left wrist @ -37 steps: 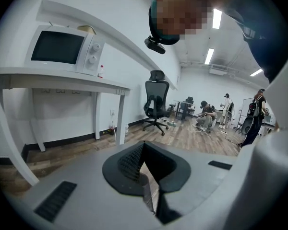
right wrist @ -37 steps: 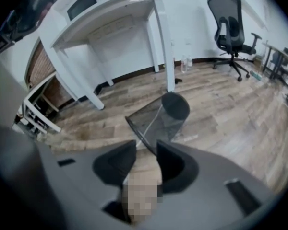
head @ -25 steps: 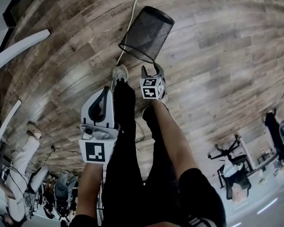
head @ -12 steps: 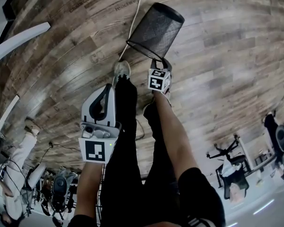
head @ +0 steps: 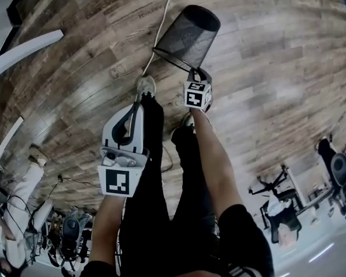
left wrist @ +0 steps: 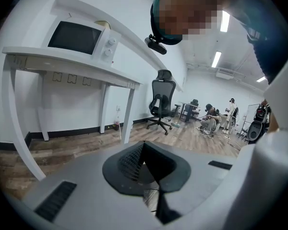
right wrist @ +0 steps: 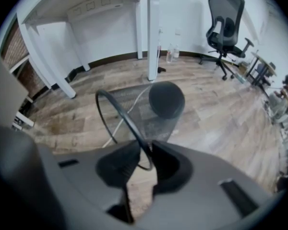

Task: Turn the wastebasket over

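Note:
A black mesh wastebasket (head: 187, 33) lies tilted on the wood floor, its solid base (right wrist: 166, 99) pointing away and its open rim (right wrist: 119, 116) towards me. My right gripper (head: 197, 74) points steeply down at the near edge of that rim. In the right gripper view the thin rim wire passes between the jaws of the right gripper (right wrist: 144, 152). They are closing, and a slim gap still shows beside the wire. My left gripper (head: 131, 113) hangs back by my left leg, far from the basket. The jaw tips of the left gripper (left wrist: 144, 150) meet with nothing between them.
A white cable (head: 161, 22) runs across the floor under the basket's left side. My shoes (head: 145, 86) stand just short of the basket. A white desk's leg (right wrist: 153, 32) and an office chair (right wrist: 225, 18) stand beyond it. A microwave (left wrist: 81, 37) sits on the desk.
My right gripper has moved forward from just short of the basket's mouth onto its near rim, and its jaws have narrowed around the wire. The left gripper has stayed put.

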### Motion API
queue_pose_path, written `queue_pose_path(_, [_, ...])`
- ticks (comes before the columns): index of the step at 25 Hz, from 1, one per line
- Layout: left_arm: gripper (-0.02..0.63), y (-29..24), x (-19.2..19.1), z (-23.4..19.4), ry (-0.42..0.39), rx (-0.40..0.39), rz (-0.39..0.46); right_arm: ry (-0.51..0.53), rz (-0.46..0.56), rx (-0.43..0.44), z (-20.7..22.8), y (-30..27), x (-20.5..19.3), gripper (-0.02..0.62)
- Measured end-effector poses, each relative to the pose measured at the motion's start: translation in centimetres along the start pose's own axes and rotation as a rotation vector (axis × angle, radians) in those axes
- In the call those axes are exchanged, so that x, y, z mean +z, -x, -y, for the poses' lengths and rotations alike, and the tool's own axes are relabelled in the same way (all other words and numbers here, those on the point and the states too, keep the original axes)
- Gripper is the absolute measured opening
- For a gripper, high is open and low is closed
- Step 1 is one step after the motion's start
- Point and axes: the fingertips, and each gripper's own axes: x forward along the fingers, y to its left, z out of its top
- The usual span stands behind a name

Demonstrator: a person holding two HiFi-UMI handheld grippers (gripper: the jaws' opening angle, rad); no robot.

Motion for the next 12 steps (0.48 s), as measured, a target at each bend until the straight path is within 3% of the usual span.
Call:
queue_pose_path(5, [0.035, 0.2, 1.5, 0.9, 0.003, -0.006, 0.003, -0.039, 0.012, 0.014, 2.1, 2.0, 2.2, 0.064])
queue_pose_path(12, [0.035, -0.4, 3.6, 1.9, 0.011, -0.016, 0.007, -0.266, -0.02, 0.17, 3.3, 3.9, 4.3, 0.055])
